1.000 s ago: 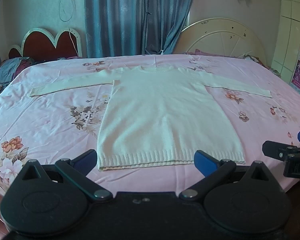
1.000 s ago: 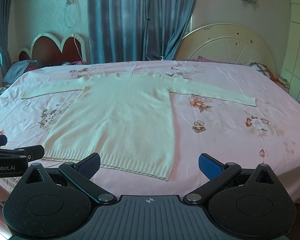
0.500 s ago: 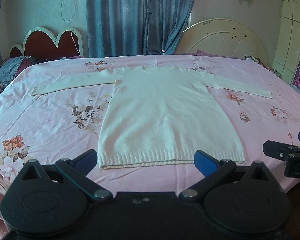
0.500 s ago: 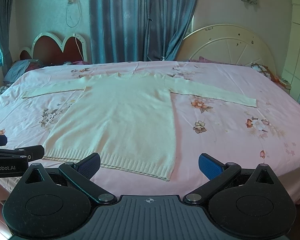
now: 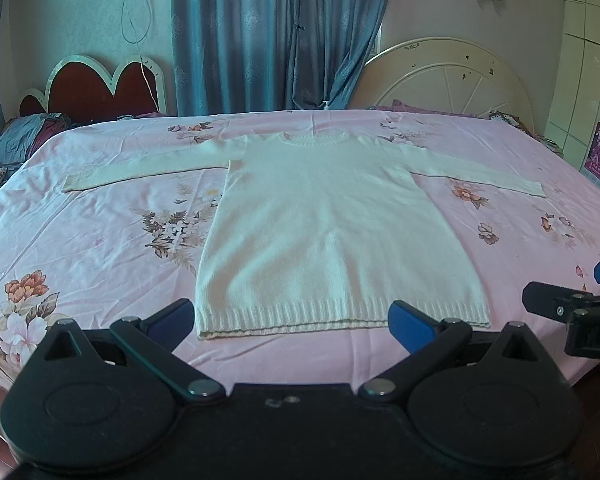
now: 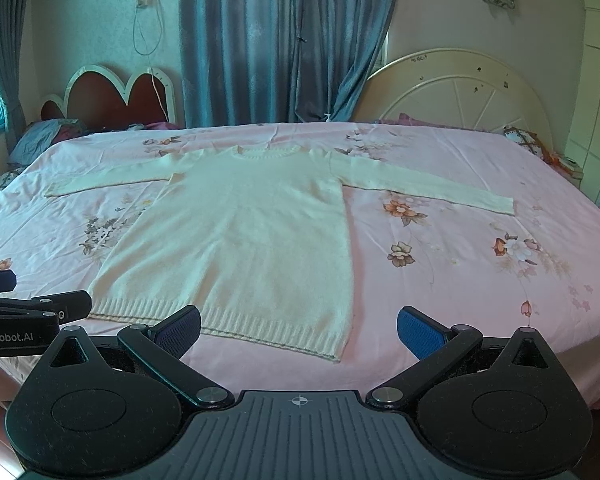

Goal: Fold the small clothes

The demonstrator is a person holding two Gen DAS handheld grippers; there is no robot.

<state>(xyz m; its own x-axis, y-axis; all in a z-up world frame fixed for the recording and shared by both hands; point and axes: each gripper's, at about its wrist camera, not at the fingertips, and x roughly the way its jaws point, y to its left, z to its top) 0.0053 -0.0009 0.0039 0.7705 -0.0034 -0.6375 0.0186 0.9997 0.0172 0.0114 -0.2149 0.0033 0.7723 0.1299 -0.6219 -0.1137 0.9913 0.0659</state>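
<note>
A cream knit sweater (image 5: 332,224) lies flat and face up on the pink floral bed, both sleeves spread out sideways, ribbed hem nearest me. It also shows in the right wrist view (image 6: 244,240). My left gripper (image 5: 290,326) is open and empty, hovering just short of the hem. My right gripper (image 6: 298,330) is open and empty, near the hem's right corner. Each gripper shows at the edge of the other's view.
The pink floral bedsheet (image 5: 100,240) covers a wide bed. A red heart-shaped headboard (image 5: 100,88) and pillows (image 5: 24,140) are at the far left, a cream round headboard (image 5: 452,80) at the far right, blue curtains (image 5: 276,32) behind.
Both views have shifted slightly; the sweater lies unchanged and both grippers stay open.
</note>
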